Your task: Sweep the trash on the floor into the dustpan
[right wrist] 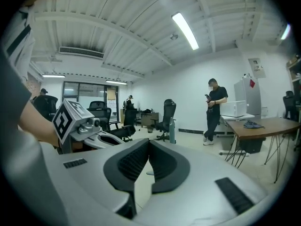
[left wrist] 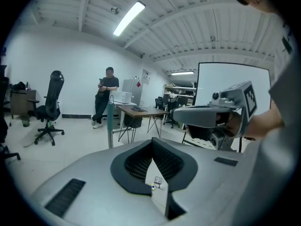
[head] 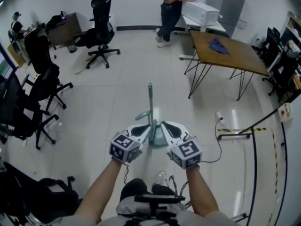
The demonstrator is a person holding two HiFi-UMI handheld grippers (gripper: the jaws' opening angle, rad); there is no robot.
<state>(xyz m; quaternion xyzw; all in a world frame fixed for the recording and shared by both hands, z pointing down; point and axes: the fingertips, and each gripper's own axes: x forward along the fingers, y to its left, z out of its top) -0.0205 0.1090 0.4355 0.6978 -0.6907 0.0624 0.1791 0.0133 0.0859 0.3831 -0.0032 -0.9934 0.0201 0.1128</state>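
Most of the head view is pale tiled floor [head: 117, 88], glossy under the ceiling lights. A brown table [head: 235, 55] on thin black legs stands to the right, with a blue cloth [head: 218, 45] on it. Black chairs [head: 101, 29] are scattered along the left side. A person in dark clothes [head: 171, 8] stands at the far wall.

The dustpan [head: 157, 138] stands on the floor in the middle, just beyond the two grippers. It is teal, with a low scoop at the bottom and a slim upright handle [head: 150, 98] rising from it. A smaller teal part [head: 142, 116] juts out to the left of the handle, low down (what it is cannot be told).

The left gripper [left wrist: 153, 140] and right gripper [right wrist: 148, 141] are held side by side, close together, aimed towards the dustpan and apart from it. Each has its dark ribbed pads clenched tip to tip with nothing between them.

Through the gap under the left pads a couple of small pale scraps [left wrist: 157, 182] lie on the floor.
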